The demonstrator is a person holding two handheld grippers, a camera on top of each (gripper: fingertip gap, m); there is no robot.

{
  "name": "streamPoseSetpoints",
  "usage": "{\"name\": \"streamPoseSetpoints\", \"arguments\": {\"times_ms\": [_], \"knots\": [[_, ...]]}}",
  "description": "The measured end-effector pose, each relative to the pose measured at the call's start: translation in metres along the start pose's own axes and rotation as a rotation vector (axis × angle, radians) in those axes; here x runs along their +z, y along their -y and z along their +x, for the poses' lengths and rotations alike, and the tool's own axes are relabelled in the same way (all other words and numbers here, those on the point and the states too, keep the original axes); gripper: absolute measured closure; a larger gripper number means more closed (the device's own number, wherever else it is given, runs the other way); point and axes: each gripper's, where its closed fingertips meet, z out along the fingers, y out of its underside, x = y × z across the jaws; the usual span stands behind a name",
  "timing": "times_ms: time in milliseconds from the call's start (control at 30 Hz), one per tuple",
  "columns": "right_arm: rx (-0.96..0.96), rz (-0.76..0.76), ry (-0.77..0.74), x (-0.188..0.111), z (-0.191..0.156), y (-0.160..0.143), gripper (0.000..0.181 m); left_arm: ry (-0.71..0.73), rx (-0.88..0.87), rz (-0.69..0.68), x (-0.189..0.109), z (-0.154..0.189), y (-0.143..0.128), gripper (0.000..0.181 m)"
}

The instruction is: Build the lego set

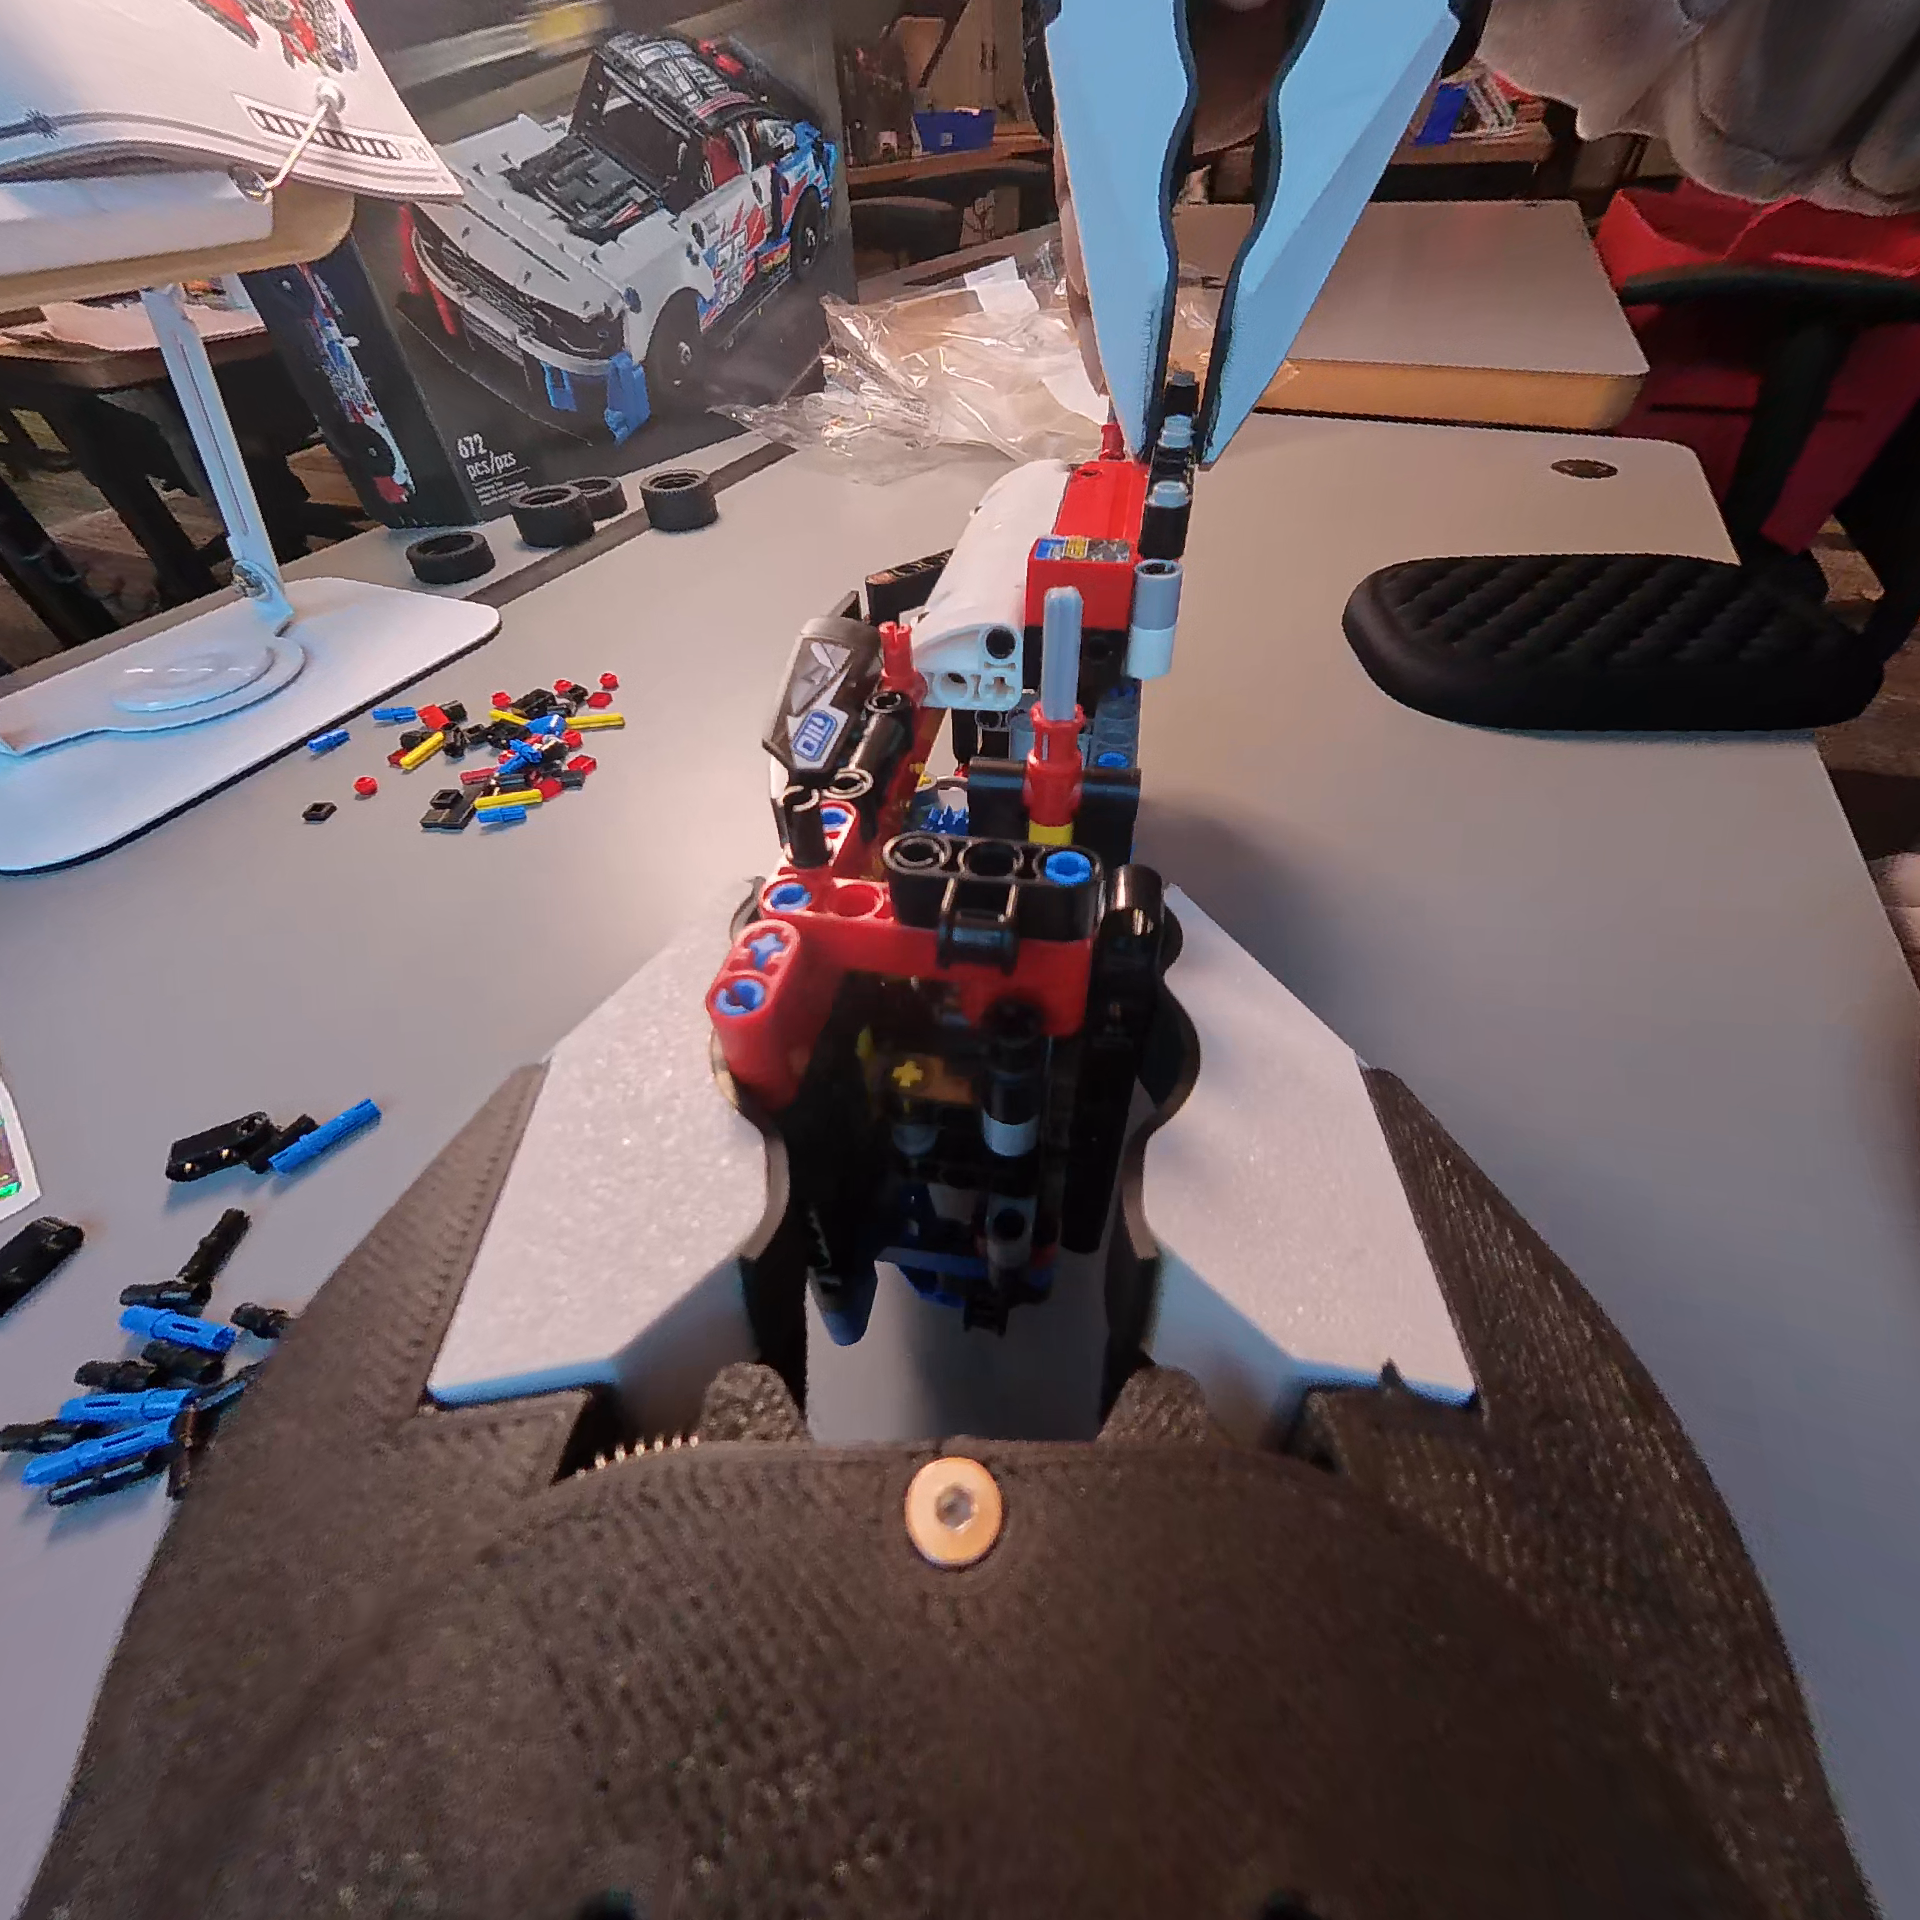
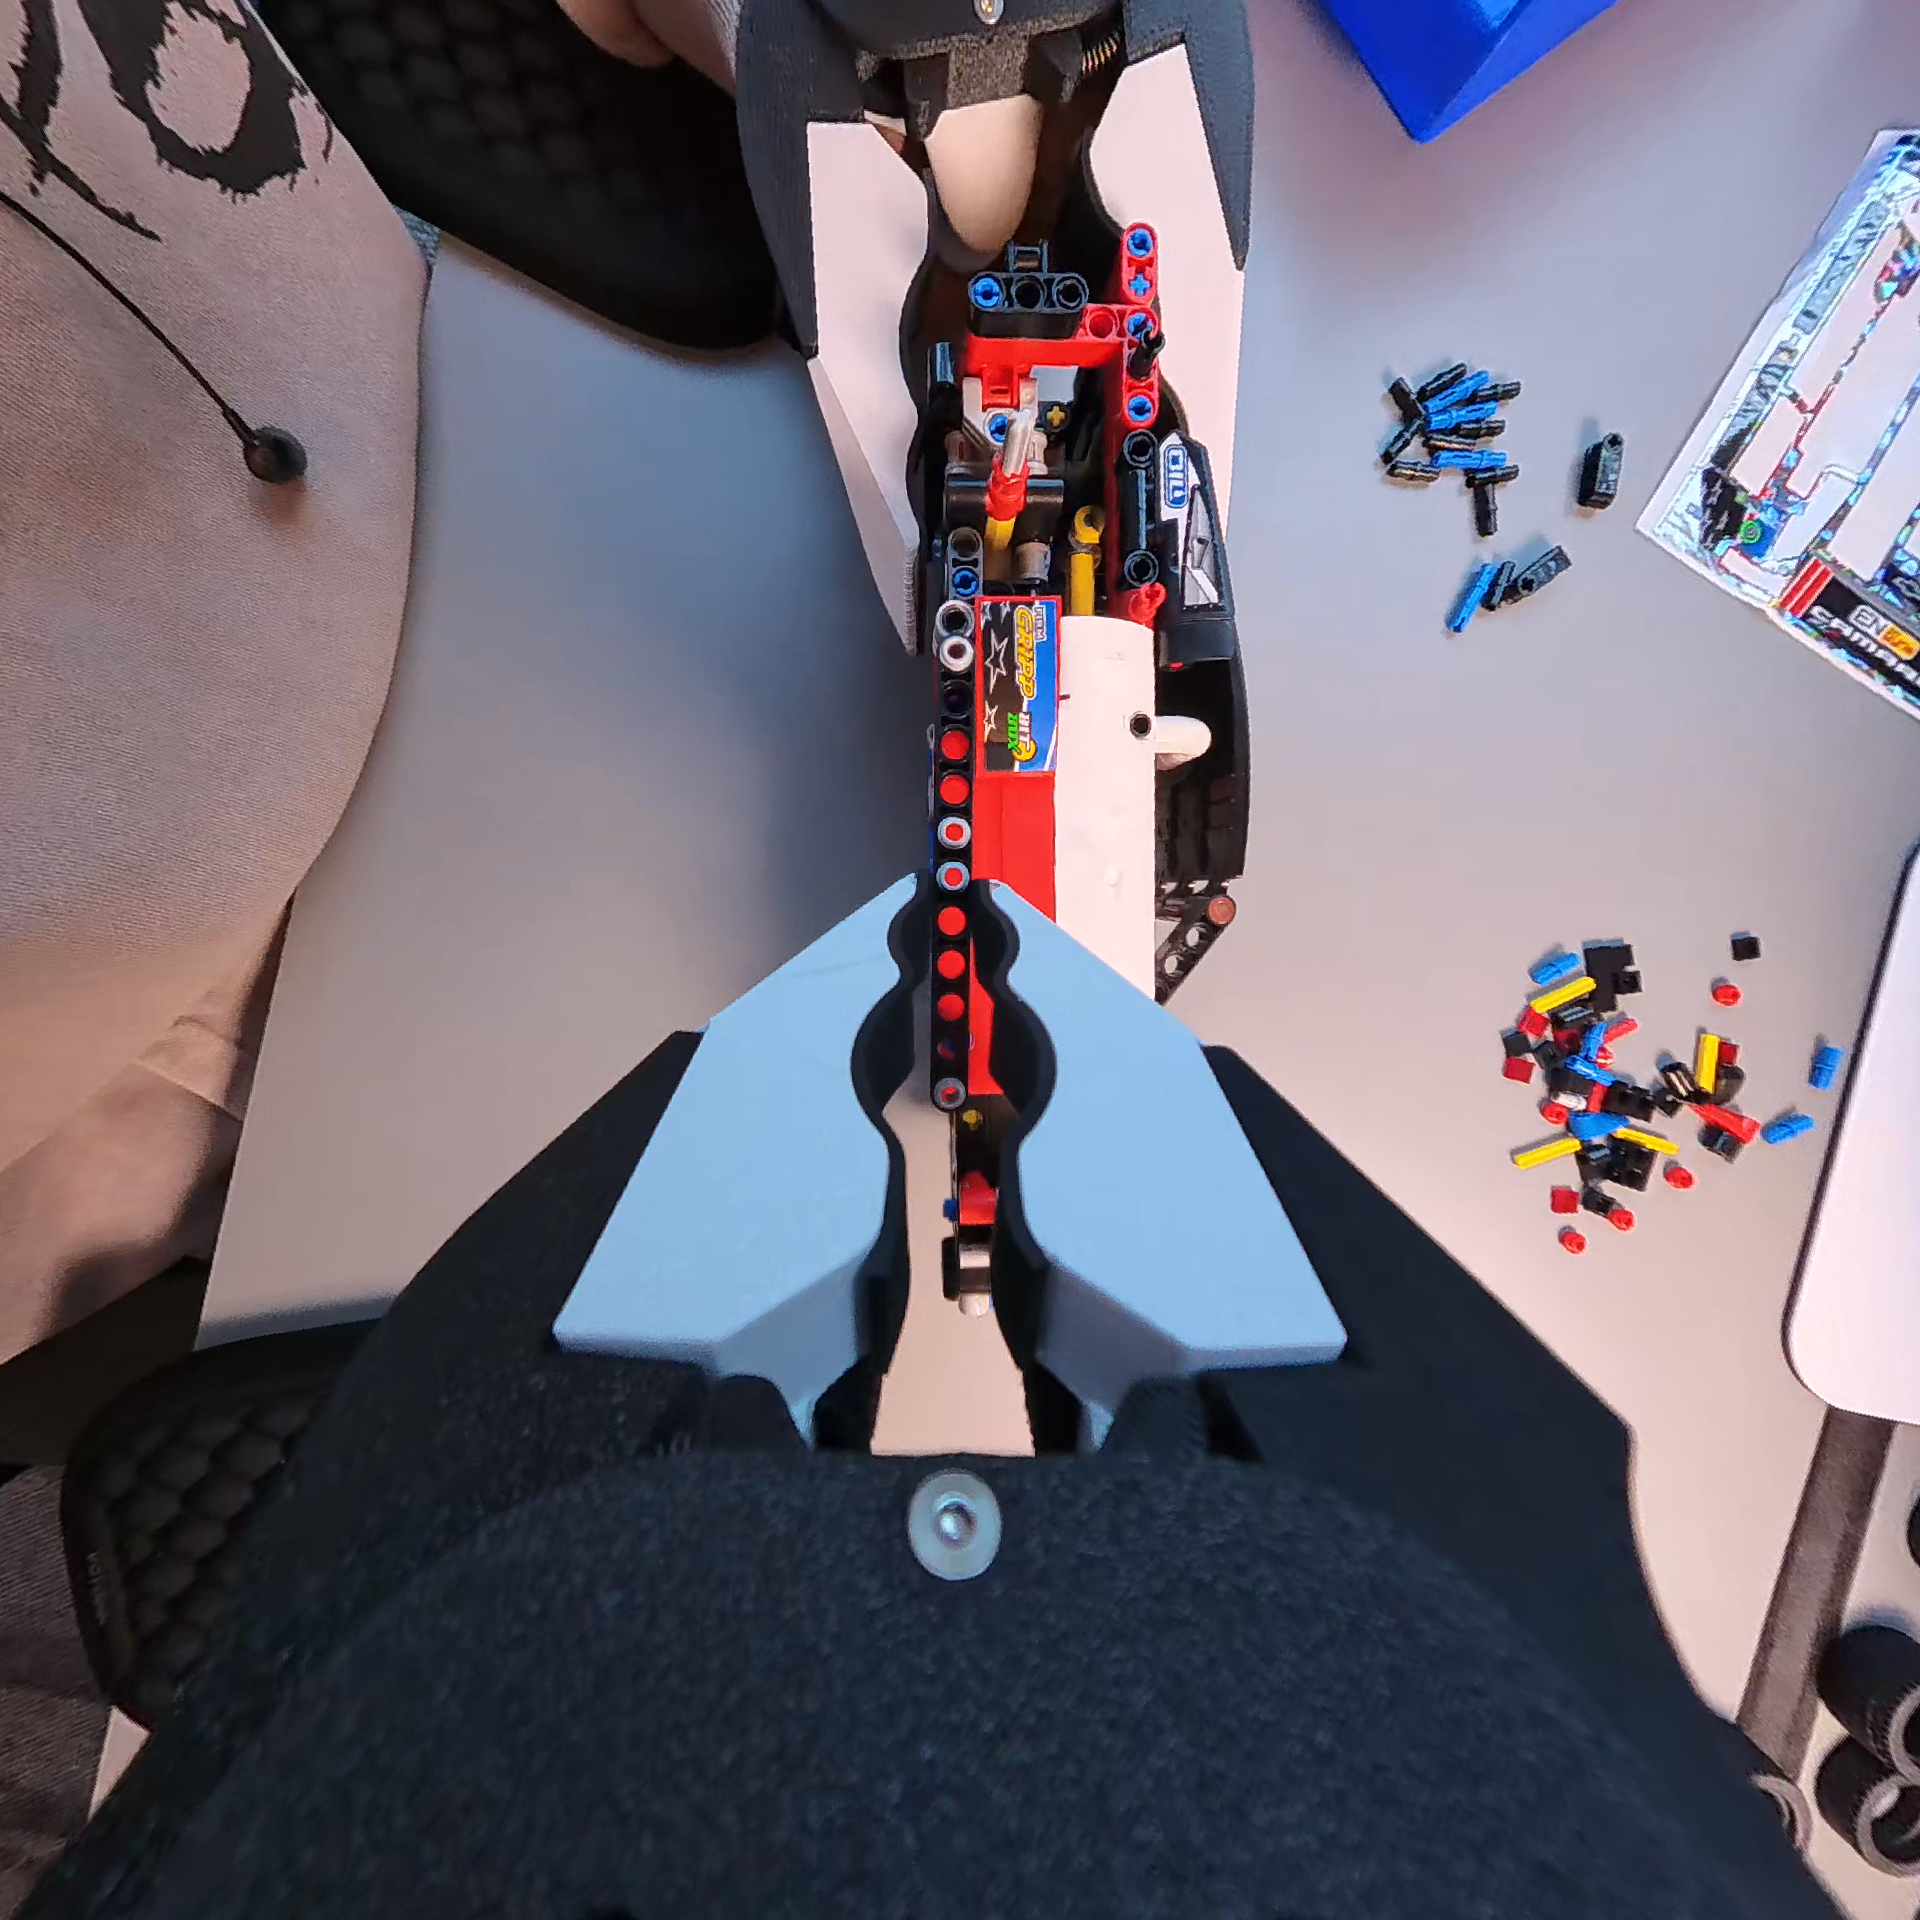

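Stickers with unquoted lettering mark the lego model [image 2: 1029, 686], held above the bench [image 2: 623, 727]: left tool [image 1: 961, 1049] clenched on its near end, right tool [image 2: 954, 987] gripping its black beam at 12 o'clock; underside hidden

Place: a workshop or lab is suggested.
Worktop: grey worktop [image 1: 1455, 831] seen, red chair [image 1: 1766, 312] behind.
Background: cluttered shelves [image 1: 935, 114] with blue bins [image 1: 951, 130].

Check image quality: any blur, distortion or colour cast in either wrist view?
Left wrist view: fisheye bends the table edges, model sharp, top corners smeared, warm dim background. Right wrist view: model crisp, even cool light, soft shadows, lower corners blurred.
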Motion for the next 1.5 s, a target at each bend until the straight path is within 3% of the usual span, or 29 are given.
{"name": "streamPoseSetpoints", "arguments": {"times_ms": [367, 733, 1000, 1367, 1500], "knots": [[-0.013, -0.038, -0.001, 0.002, 0.002, -0.001, 0.177, -0.004, -0.012, 0.005, 0.000, -0.001, 0.000, 0.113], [-0.077, 0.030, -0.003, 0.004, 0.001, 0.012, 0.171, -0.008, -0.017, 0.007, 0.000, 0.000, 0.000, 0.113], [-0.127, 0.054, -0.022, 0.008, 0.002, 0.021, 0.177, -0.010, -0.021, 0.008, 0.000, 0.000, 0.000, 0.113], [0.105, -0.032, 0.063, 0.010, 0.005, 0.019, 0.178, -0.018, -0.030, 0.001, 0.000, 0.001, 0.000, 0.114], [0.058, -0.080, 0.068, 0.010, 0.001, 0.017, 0.178, -0.015, -0.021, -0.007, 0.000, 0.002, 0.000, 0.114]]}}
